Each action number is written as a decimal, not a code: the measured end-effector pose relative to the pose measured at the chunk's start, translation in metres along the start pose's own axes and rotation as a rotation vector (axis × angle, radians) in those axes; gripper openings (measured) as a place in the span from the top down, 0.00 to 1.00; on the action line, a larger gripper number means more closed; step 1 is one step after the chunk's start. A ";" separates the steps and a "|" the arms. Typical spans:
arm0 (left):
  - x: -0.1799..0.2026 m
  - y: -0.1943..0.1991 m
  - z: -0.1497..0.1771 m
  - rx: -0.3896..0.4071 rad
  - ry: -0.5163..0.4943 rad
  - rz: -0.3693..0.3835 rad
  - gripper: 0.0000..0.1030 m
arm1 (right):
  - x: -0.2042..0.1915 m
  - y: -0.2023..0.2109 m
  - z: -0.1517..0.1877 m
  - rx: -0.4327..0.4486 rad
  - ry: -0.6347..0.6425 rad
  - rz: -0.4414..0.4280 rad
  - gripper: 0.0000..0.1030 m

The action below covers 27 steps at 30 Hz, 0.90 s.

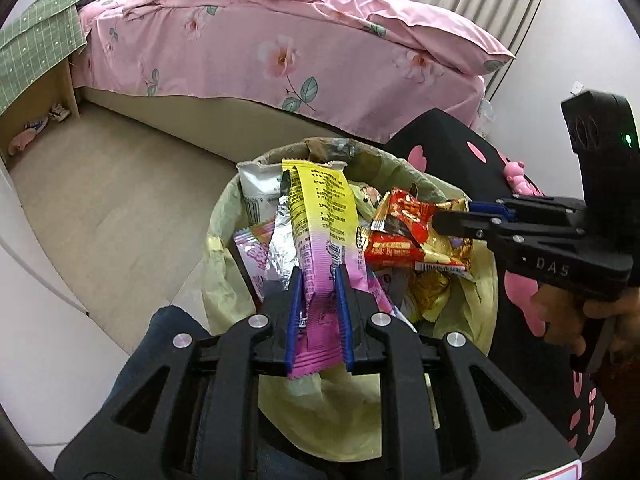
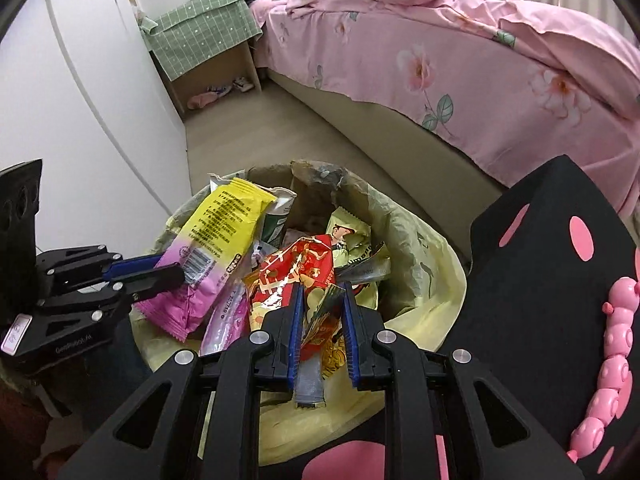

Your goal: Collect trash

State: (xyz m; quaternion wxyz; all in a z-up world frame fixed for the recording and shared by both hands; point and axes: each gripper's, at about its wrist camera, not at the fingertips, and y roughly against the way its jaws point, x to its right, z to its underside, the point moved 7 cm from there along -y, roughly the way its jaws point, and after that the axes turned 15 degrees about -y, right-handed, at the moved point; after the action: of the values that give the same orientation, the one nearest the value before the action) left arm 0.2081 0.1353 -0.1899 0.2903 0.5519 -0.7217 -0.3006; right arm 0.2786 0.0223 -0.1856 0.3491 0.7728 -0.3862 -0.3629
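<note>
A: Where's the trash?
B: Both pieces hang over the bin point(image 1: 472, 300), the landmark. The yellow-and-pink wrapper point(image 1: 320, 232), long axis running away from the left gripper point(image 1: 318, 304), is pinched there.
A: And the other?
B: The right gripper point(image 2: 320, 320) clamps one red-gold wrapper point(image 2: 296, 276), directly above the bin's opening. One wrapper per gripper.

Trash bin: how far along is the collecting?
Done: several wrappers already lie in the lined bin. In hand: left gripper clamps a yellow-pink wrapper, right gripper a red-gold wrapper, both over the bin. Left: release them. No other trash visible on the floor.
</note>
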 end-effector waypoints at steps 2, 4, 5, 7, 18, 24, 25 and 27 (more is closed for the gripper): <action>-0.002 0.000 -0.002 0.004 0.000 0.003 0.85 | 0.002 0.005 0.001 0.018 -0.004 -0.013 0.81; -0.004 0.000 -0.003 0.005 0.008 0.009 0.78 | 0.004 0.013 0.004 0.039 -0.017 -0.011 0.74; -0.005 0.001 -0.003 0.006 0.016 0.012 0.77 | 0.006 0.017 0.006 0.050 -0.027 -0.009 0.65; -0.007 0.005 -0.004 0.011 0.030 0.014 0.72 | 0.010 0.027 0.009 0.065 -0.051 -0.026 0.60; 0.025 0.092 -0.019 0.129 0.055 -0.039 0.39 | 0.015 0.142 0.039 0.264 -0.051 0.059 0.58; 0.094 0.156 -0.008 0.198 -0.053 -0.077 0.32 | 0.018 0.213 0.094 0.302 -0.120 0.087 0.58; 0.105 0.163 -0.004 0.197 -0.080 -0.101 0.32 | 0.018 0.220 0.103 0.303 -0.129 0.084 0.58; 0.120 0.173 0.002 0.200 -0.110 -0.122 0.32 | 0.019 0.234 0.122 0.323 -0.143 0.097 0.58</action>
State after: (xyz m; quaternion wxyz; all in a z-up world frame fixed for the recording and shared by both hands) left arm 0.0721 0.0552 -0.0506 0.1748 0.6036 -0.7279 -0.2744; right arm 0.1052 -0.1331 -0.0594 0.2094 0.7713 -0.5002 -0.3331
